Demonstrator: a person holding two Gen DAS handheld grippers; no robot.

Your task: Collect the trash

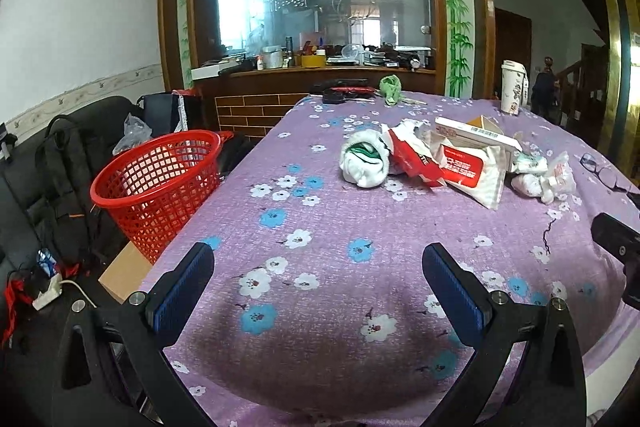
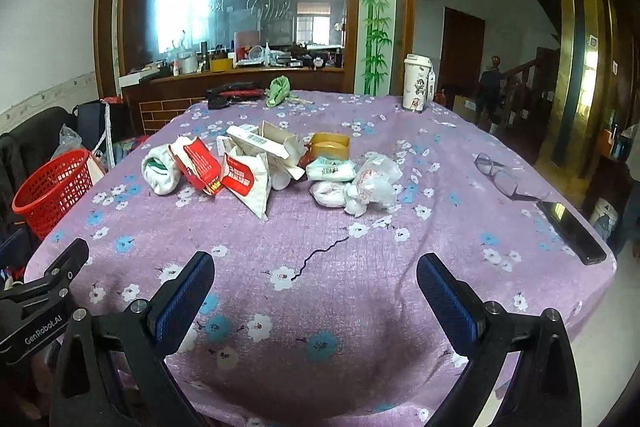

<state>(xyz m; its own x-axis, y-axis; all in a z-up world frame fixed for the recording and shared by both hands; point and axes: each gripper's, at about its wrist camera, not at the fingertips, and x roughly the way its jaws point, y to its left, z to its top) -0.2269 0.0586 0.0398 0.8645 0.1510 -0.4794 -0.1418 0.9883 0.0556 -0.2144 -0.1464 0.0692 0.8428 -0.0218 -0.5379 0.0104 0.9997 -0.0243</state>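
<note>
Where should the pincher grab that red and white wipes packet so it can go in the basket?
Probably the wipes packet is best pinched at its near pointed bottom corner, which juts toward the camera clear of the other trash. Come from the front with the right gripper, now open, fingers either side of that flat corner. Its upper end leans against the cardboard box, so there is less room there.

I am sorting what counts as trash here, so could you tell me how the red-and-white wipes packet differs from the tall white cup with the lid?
The wipes packet is soft, crumpled and slumped in the litter pile at mid-table; the cup is rigid and stands upright, alone near the far edge. The packet carries a bold red label, the cup small cartoon prints. The packet looks torn open, while the cup is lidded. Both are mainly white and sit on the purple floral cloth.
</note>
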